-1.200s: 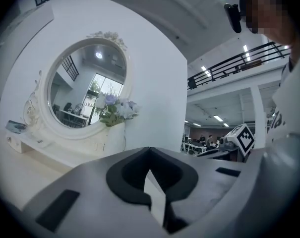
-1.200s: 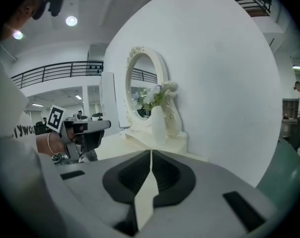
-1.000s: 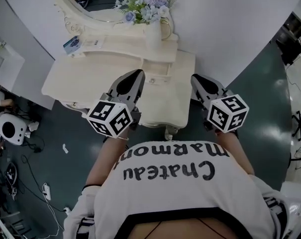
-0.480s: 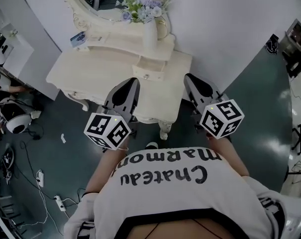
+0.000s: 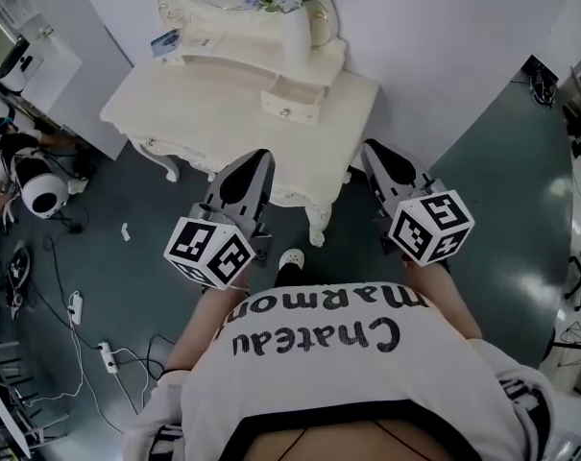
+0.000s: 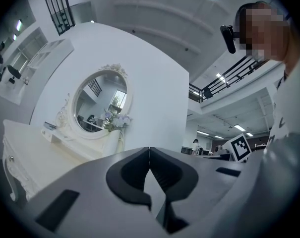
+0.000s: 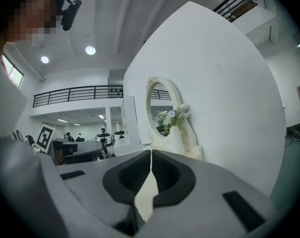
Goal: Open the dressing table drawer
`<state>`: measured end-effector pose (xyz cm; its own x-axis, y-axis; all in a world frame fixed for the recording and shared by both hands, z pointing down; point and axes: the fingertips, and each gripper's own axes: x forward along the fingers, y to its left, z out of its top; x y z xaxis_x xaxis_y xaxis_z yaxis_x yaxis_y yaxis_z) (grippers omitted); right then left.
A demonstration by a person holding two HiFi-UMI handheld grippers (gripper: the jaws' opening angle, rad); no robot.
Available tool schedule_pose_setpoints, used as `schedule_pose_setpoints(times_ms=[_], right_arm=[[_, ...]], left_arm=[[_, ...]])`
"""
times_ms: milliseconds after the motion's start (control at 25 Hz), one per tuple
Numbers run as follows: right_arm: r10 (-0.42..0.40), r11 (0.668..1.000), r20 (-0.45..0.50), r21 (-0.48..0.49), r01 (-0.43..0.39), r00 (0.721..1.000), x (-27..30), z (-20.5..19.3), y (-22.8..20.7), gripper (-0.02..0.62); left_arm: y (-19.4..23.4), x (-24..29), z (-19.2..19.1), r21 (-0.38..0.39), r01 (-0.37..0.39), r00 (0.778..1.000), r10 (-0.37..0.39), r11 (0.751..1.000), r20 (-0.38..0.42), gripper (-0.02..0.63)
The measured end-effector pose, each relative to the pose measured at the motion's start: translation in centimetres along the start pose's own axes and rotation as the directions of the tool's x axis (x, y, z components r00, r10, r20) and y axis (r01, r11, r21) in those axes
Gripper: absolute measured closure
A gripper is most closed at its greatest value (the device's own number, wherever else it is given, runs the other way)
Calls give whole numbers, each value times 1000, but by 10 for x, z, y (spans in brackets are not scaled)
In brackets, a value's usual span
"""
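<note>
A cream bench (image 5: 204, 113) stands against a curved white wall (image 5: 444, 46) on a dark green floor (image 5: 492, 190), with cables (image 5: 79, 339) trailing at the left. Its small knobbed drawer (image 5: 292, 104) sits on top, just below a vase of flowers (image 5: 295, 27). The left gripper (image 5: 261, 155) and right gripper (image 5: 372, 148) are both closed and empty, well apart from the drawer.

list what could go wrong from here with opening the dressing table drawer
1. The left gripper and right gripper are both shut and empty. Unless one opens, it may only bump the knob of the small drawer rather than grip it.
2. The vase stands just behind that drawer, so a hard tug could rock it.
3. A power strip lies on the floor to the person's left, a possible trip hazard.
</note>
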<state>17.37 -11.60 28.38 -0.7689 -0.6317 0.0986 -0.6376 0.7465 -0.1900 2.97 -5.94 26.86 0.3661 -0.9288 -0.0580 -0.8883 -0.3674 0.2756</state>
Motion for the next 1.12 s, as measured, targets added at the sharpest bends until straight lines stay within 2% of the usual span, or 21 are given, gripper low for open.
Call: schedule_pose_setpoints(times_ms=[600,1120], right_arm=[[49,999,-72,-11,-50,996,-46,-29,6,568],[45,999,-98,-7,-46,994,-74,-41,5,568]], left_arm=[[-38,-33,-26,-11,-78,997,77,997,-20,583],[-59,-44,-34,-13,-85,996,85,996,-32,583]])
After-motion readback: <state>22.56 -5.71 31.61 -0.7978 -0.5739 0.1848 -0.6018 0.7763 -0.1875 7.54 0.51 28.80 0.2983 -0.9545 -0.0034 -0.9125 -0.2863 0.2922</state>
